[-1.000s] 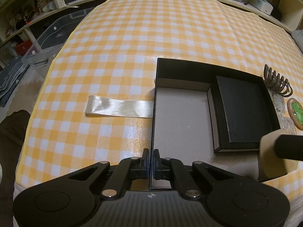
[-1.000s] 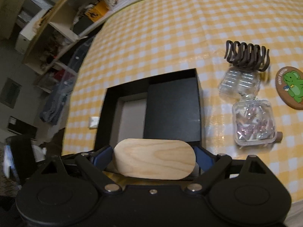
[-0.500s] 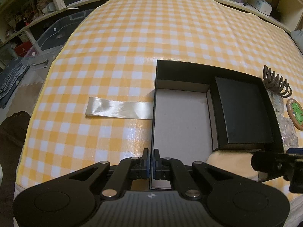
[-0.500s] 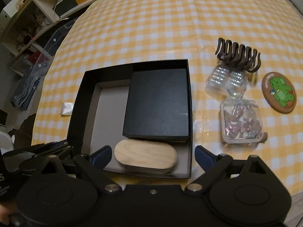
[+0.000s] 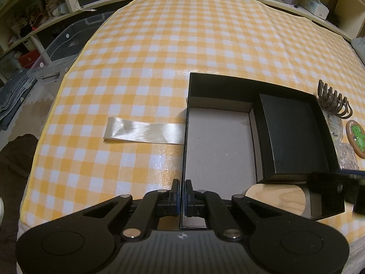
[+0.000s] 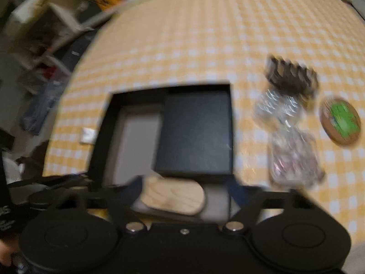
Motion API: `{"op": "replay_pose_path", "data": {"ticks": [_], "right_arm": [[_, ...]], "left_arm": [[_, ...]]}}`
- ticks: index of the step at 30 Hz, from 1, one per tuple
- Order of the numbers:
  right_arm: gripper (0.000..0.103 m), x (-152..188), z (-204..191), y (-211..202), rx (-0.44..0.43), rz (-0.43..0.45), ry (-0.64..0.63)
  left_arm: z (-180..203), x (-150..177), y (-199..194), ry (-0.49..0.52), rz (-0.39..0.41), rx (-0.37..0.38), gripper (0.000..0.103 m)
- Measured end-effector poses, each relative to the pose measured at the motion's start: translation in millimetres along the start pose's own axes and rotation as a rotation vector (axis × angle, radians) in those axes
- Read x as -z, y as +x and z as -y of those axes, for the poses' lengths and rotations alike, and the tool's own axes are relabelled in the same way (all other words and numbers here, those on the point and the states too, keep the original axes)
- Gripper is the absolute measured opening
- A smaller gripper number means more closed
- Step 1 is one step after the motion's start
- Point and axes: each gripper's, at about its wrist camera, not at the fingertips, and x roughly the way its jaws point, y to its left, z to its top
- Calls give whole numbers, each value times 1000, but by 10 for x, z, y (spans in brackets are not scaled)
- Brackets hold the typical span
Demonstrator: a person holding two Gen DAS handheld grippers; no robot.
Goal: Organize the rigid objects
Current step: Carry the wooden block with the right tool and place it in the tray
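Changed within the last second: wooden oval block (image 6: 173,196) no longer carried over the open black box (image 5: 228,80), now lying flat on its grey floor at the near edge, just in front of the smaller black box (image 5: 294,134) and seemingly touching it. Right hand-held gripper (image 6: 186,191) closing its jaws after the release. Block appears between the fingers in the right wrist view, yet no pad visibly presses on it: left finger close to one end, right finger clearly apart.

Left hand-held gripper (image 5: 181,191) as before: pressed together, pinching the box's near left wall and steadying it on the counter (image 5: 182,34).

Meaning for the task, as a judgement: one rigid piece stowed, room left on the grey floor, and brown hair claw (image 6: 292,77), clear plastic cases (image 6: 294,157) and round coaster with green figure (image 6: 341,122) waiting outside, to the right of the box.

Hard to make out: right wrist view smeared by motion, so contents of the cases unreadable and contact at the block uncertain. Right side of the block covered by the dark right hand-held gripper in the left wrist view. Satin ribbon (image 5: 143,132) running up to the box wall, far end hidden.
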Motion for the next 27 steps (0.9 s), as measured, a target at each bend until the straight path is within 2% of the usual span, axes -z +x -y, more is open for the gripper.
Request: {"op": "replay_pose_path", "data": {"ticks": [1, 2, 5, 9, 14, 19, 23, 27], "right_arm": [[20, -17, 23, 7, -13, -19, 28], [22, -30, 36, 16, -13, -35, 57], [21, -23, -12, 27, -47, -16, 28], [4, -16, -56, 199, -204, -74, 68], [1, 2, -165, 519, -275, -135, 142], [1, 22, -175, 775, -258, -187, 205], [0, 71, -235, 848, -220, -206, 160], [0, 66, -226, 814, -97, -196, 110]], "left_arm": [[-13, -6, 1, -1, 0, 1, 4], [-15, -6, 2, -1, 0, 0, 4], [-22, -3, 3, 1, 0, -1, 4], [-21, -4, 3, -3, 0, 2, 4], [-35, 0, 0, -8, 1, 5, 4], [-57, 9, 8, -9, 1, 7, 4], [-62, 10, 10, -12, -1, 9, 4], [-48, 8, 18, -9, -3, 10, 4]]}}
